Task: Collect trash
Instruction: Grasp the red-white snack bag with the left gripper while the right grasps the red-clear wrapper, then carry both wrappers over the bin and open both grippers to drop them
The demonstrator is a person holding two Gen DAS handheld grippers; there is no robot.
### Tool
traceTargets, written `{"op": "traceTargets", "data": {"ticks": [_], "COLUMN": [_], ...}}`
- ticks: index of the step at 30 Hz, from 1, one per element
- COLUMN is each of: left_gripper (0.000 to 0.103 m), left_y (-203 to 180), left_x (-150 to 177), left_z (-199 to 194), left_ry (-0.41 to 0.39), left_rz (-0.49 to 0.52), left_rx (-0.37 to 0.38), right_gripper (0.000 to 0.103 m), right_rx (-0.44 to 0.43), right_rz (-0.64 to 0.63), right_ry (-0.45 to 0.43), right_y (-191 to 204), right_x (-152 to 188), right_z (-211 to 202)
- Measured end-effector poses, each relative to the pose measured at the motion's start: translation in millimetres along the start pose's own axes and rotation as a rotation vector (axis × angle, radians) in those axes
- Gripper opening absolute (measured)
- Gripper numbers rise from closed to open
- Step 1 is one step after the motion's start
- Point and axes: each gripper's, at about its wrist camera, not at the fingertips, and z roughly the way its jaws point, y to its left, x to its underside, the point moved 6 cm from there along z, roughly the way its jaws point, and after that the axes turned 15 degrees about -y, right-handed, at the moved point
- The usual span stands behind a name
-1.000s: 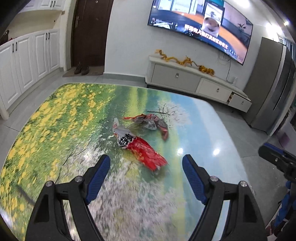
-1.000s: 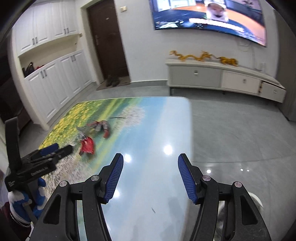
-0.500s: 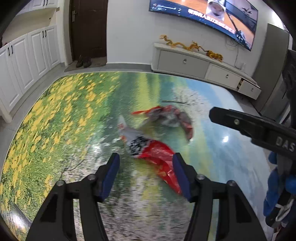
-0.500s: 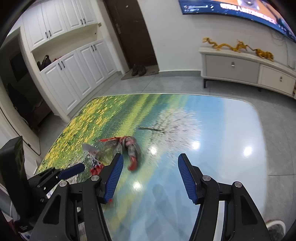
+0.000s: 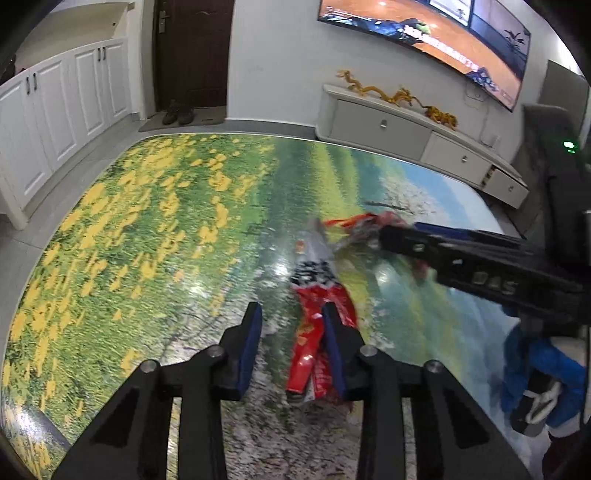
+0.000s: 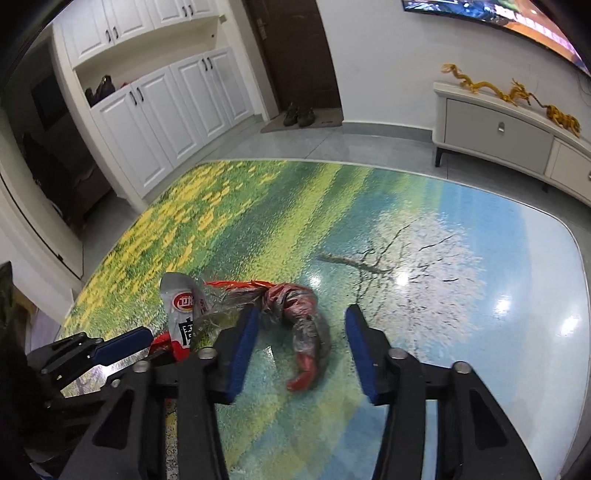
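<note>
Left tool point(image 5: 291, 332) standing partly open, red snack wrapper point(image 5: 317, 314) lying against its right finger, right tool point(image 6: 299, 350) gaping wide around crumpled plastic bag point(image 6: 295, 314) on counter point(image 6: 461, 295)

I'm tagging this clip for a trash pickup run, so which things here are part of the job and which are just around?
Part of the job:
- red and silver snack wrapper
- crumpled plastic wrapper
- left tool, fingers either side of the snack wrapper
- right tool, open over the crumpled wrapper

Just around:
- printed table
- TV
- TV cabinet
- shoes
- white cupboards
</note>
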Motion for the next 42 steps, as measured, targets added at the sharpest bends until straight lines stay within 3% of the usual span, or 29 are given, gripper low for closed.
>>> {"op": "traceTargets", "data": {"ticks": [3,4,7,12,14,27,42], "left_gripper": [0.032,0.032,0.033,0.032,0.016,0.013,0.012], "left_y": [-11,-15,-21,-31,-31,-43,-96], "left_x": [3,5,7,9,10,14,14], "left_z": [-3,-5,-8,-6,-6,-64,-173], "left_ry": [0.006,0.008,0.010,0.010,0.017,-0.057,-0.244], "left_rz": [0.015,0.022,0.030,0.062,0.056,0.080,0.185], "left_rx": [0.039,0.050,0.068,0.058,0.050,0.028,0.014], "right_gripper": [0.031,0.019,0.014,0.013,0.013,0.012,0.012], "right_rx": [0.011,0.011,0.023,0.039,0.047,0.083,0.157], "right_rz": [-0.025,-0.027,-0.033,0.020,0.035,0.109,0.160], "right_ry": [0.003,0.005,-0.004,-0.041,-0.061,-0.138,-0.280], "right_y": [1,1,1,-8,-11,-12,-7], "right_x": [3,4,10,16,20,57,90], "right_z": [-1,-3,-11,-35,-52,-147,-273]}}
